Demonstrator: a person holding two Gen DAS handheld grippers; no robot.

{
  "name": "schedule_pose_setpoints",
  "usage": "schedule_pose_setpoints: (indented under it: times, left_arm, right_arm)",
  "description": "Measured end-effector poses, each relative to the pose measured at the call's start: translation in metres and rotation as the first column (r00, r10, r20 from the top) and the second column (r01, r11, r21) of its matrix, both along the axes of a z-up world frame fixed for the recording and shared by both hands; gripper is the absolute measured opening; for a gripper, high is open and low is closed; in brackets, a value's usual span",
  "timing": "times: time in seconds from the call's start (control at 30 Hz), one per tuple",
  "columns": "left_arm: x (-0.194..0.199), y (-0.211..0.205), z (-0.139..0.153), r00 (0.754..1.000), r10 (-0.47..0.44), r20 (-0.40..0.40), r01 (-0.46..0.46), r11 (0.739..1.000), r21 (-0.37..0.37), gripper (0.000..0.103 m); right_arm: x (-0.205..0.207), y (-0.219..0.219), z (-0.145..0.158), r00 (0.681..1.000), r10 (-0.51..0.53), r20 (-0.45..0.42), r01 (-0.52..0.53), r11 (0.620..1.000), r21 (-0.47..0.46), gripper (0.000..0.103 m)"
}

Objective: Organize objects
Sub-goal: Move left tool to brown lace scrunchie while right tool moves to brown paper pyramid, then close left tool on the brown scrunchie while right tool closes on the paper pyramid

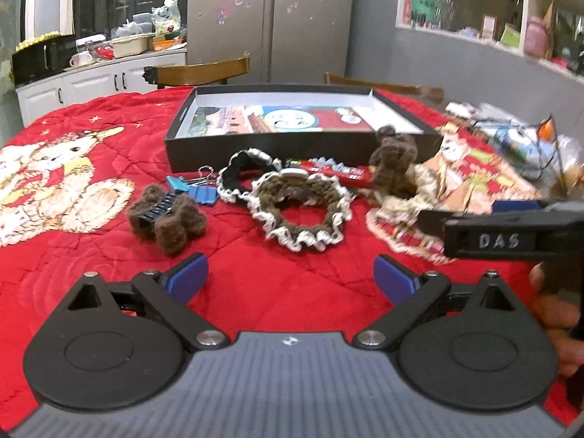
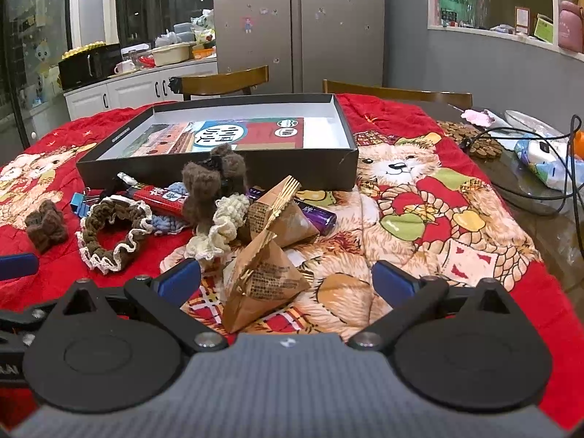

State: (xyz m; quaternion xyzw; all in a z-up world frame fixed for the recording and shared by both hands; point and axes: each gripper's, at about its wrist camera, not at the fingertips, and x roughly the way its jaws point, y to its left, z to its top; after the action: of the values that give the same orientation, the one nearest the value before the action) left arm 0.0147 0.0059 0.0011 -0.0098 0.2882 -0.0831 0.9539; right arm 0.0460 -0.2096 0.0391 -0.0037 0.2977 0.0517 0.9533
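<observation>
Currently both tools hover over the red quilted bear-print table (image 2: pixel 401 109) with blue pads spread wide, gripping nothing: the left hand-held gripper (image 1: pixel 291 279) and the right hand-held gripper (image 2: pixel 286 281). A shallow black cardboard box (image 2: pixel 226 168) lies open. Just before it sit a brown crocheted scrunchie with white frill (image 1: pixel 297 208), a brown knitted hair clip (image 1: pixel 166 219), blue binder clips (image 1: pixel 199 188) and two brown paper pyramid packets (image 2: pixel 266 277).

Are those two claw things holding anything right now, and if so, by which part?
No, nothing is held. The left gripper is open over bare red cloth. The right gripper is open too, with a brown paper packet lying between its fingers, not pinched.
</observation>
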Motion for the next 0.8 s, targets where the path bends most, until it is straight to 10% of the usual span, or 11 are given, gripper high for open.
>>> schedule_pose_setpoints:
  times: [0.37,0.67,0.8]
  left_arm:
    - [0.025,0.005,-0.001,0.999,0.023,-0.045,-0.028,0.993,-0.111,0.076]
    - [0.055,-0.006,-0.004,0.998,0.055,-0.045,-0.057,0.997,-0.047,0.072]
    - [0.060,-0.008,-0.004,0.998,0.052,-0.035,-0.053,0.998,-0.044,0.052]
  right_arm:
    - [0.001,-0.006,-0.001,1.000,0.017,-0.018,-0.016,0.999,0.047,0.097]
    - [0.002,-0.012,-0.003,1.000,-0.001,-0.020,0.002,0.997,0.074,0.084]
    - [0.002,-0.012,-0.003,1.000,0.022,-0.018,-0.020,0.996,0.090,0.069]
